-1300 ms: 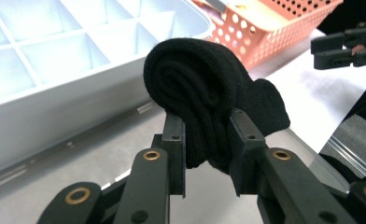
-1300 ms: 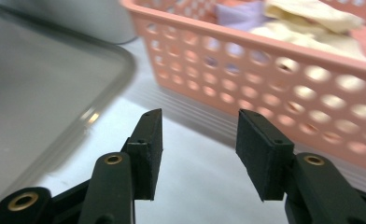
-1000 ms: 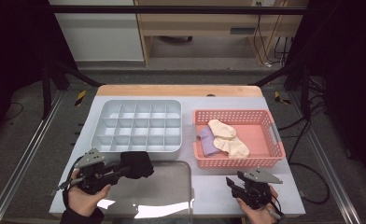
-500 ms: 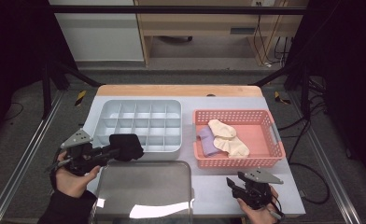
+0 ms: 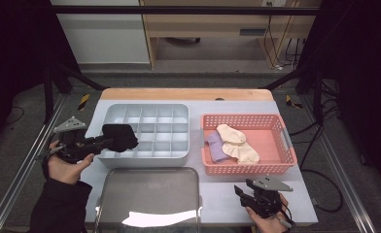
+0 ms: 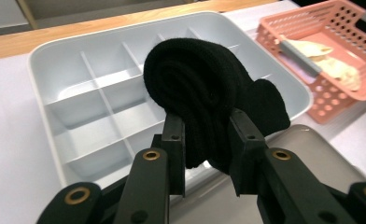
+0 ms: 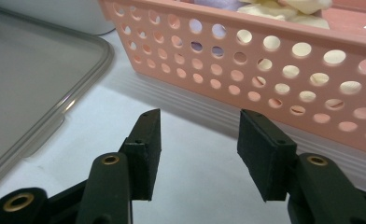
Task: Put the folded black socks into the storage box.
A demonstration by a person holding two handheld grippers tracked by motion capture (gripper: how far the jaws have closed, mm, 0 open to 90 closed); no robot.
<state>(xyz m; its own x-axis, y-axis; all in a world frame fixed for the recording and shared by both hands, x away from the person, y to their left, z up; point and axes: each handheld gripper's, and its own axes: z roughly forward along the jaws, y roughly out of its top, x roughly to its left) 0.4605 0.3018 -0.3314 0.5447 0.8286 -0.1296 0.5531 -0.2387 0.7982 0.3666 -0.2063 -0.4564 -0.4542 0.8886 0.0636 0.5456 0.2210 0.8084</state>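
Observation:
My left gripper [image 5: 103, 141] [image 6: 204, 140] is shut on a rolled black sock [image 5: 120, 138] [image 6: 204, 93], held over the front left part of the grey divided organiser tray [image 5: 147, 160] [image 6: 55, 51]. In the left gripper view the sock bulges above both jaws. A cream sock [image 5: 237, 143] [image 6: 340, 70] and a purple sock [image 5: 216, 147] lie in the pink perforated basket [image 5: 249, 167] [image 6: 354, 18] [image 7: 274, 56]. My right gripper [image 5: 242, 194] [image 7: 197, 140] rests open near the table's front edge, just short of the basket wall, nothing between its jaws.
A grey lid or flat tray [image 5: 147, 199] [image 7: 27, 74] lies at the front, below the organiser. A wooden strip [image 5: 183, 93] borders the table's far edge. Bare white tabletop [image 5: 217, 194] lies between the lid and my right gripper.
My left gripper has carried the black sock up and away from the front lid to the organiser's left front corner. The right gripper has stayed put.

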